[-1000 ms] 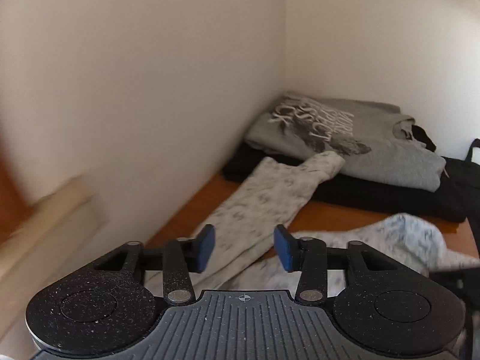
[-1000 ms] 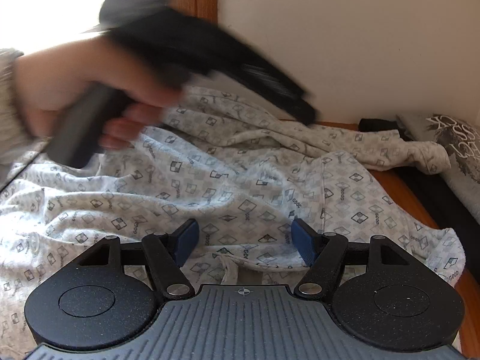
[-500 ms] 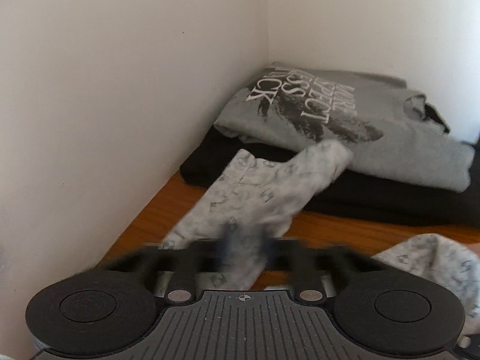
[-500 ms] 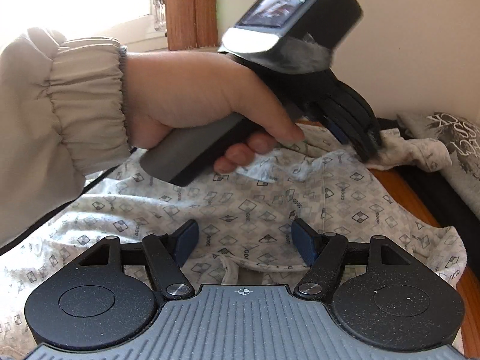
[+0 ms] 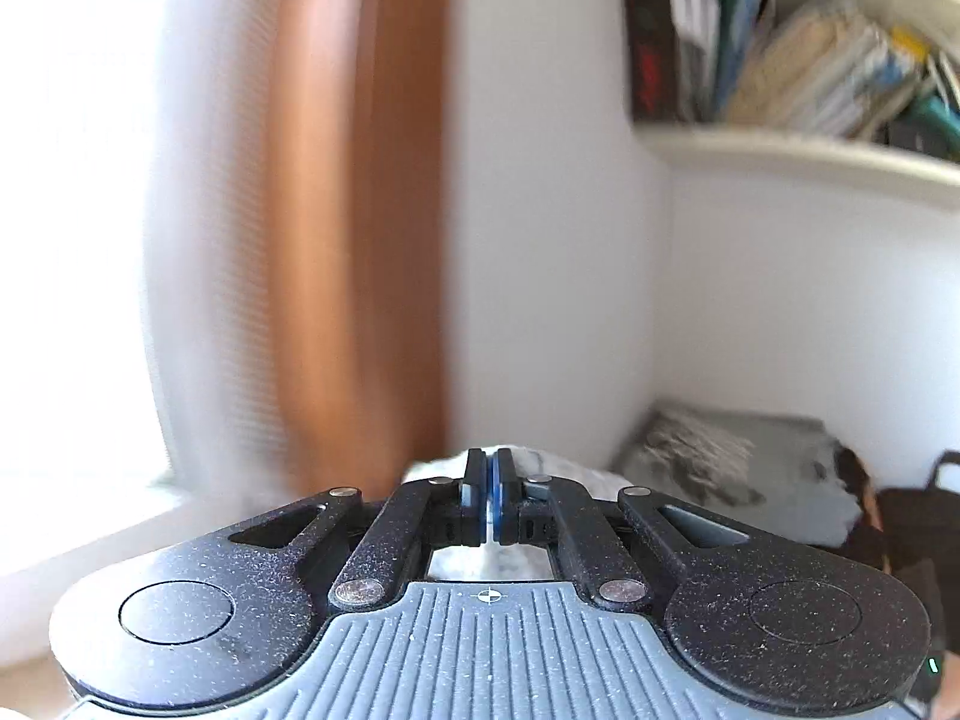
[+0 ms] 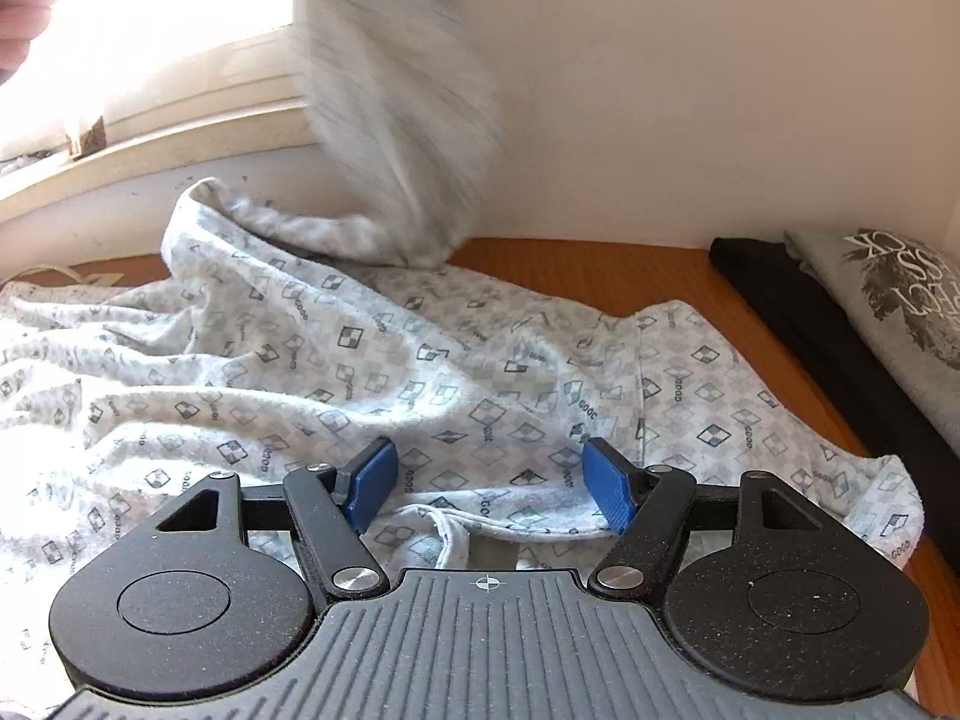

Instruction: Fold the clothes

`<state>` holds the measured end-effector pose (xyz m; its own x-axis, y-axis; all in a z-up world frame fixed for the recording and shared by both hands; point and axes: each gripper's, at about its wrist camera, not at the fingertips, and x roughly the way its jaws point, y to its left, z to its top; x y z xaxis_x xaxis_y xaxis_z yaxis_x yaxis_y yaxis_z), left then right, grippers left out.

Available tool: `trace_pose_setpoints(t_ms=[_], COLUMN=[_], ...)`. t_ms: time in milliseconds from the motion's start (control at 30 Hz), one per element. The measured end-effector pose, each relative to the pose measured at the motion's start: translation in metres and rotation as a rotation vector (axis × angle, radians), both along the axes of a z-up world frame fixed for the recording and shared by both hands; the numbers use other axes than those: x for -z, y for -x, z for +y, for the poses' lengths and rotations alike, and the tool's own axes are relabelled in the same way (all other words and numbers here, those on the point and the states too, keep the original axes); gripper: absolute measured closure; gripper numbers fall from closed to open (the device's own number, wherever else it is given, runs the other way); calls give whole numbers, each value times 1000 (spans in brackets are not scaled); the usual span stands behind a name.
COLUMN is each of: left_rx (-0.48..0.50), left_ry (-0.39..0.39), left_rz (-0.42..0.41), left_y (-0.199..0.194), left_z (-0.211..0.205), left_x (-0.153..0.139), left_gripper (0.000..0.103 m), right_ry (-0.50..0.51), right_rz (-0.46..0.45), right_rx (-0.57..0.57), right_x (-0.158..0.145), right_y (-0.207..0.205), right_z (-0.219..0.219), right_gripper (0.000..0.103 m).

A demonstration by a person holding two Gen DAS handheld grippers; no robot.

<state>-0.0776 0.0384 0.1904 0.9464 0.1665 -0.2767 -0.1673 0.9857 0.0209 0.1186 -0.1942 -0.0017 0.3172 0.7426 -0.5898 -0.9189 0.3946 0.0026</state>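
- Patterned garment (image 6: 420,360): spread rumpled over wooden surface (image 6: 576,261); one part lifted, blurred, hanging by the wall.
- Left gripper (image 5: 491,498): jaws pinched together on a thin fold of the pale cloth.
- Right gripper (image 6: 491,489): jaws apart, over the garment's edge, gripping nothing.
- Grey printed shirt (image 6: 888,300): folded atop black clothing (image 6: 780,300), far right.

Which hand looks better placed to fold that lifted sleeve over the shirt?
Left. The left gripper is shut on the sleeve, which hangs raised above the patterned shirt. The right gripper is open, low over the hem, holding nothing.
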Motion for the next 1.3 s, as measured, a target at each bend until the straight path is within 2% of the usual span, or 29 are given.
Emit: trace_pose_setpoints(t_ms=[67, 167, 367, 400, 433, 533, 667, 733, 767, 800, 833, 933, 1033, 1167, 1200, 1233, 1300], left_rx=[-49, -151, -323, -341, -360, -368, -299, -240, -209, -178, -145, -61, -19, 22, 23, 21, 8], left_ry=[4, -2, 77, 91, 105, 121, 144, 145, 138, 129, 128, 139, 141, 137, 140, 138, 130], left_rz=[-30, -20, 125, 145, 163, 187, 183, 181, 180, 183, 192, 234, 275, 305, 306, 305, 307], left_y=[50, 116, 207, 217, 226, 238, 230, 215, 206, 194, 185, 147, 114, 94, 94, 95, 96], left_z=[20, 45, 89, 94, 98, 98, 83, 67, 57, 49, 40, 21, 9, 3, 4, 5, 7], left_x=[-12, -11, 49, 59, 69, 87, 91, 94, 98, 103, 109, 132, 156, 183, 188, 190, 194], left_gripper=[101, 101, 101, 94, 92, 91, 91, 68, 52, 48, 48, 41, 38, 35, 35, 34, 32], right_ry=[1, 2, 4, 4, 4, 4, -13, -50, -72, -92, -109, -128, -79, 2, 20, 36, 54], right_rz=[-3, -9, -11, -9, -8, -9, 3, 33, 51, 60, 54, 29, 42, 86, 73, 52, 48], right_rx=[3, 8, 13, 13, 13, 13, 15, 14, 17, 28, 47, 109, 141, 144, 151, 154, 157], right_x=[0, 1, 0, 0, 0, -1, -2, -5, -9, -14, -21, -36, -37, -24, -22, -20, -18], right_y=[1, 2, 2, 1, 1, 1, 0, -6, -10, -15, -21, -42, -64, -84, -87, -88, -92], right_z=[0, 4, 3, 3, 3, 3, 0, -7, -11, -16, -21, -25, -13, 10, 16, 20, 25], right_gripper=[35, 35, 35, 35, 35, 35, 35, 37, 38, 40, 45, 45, 45, 44, 44, 39, 37])
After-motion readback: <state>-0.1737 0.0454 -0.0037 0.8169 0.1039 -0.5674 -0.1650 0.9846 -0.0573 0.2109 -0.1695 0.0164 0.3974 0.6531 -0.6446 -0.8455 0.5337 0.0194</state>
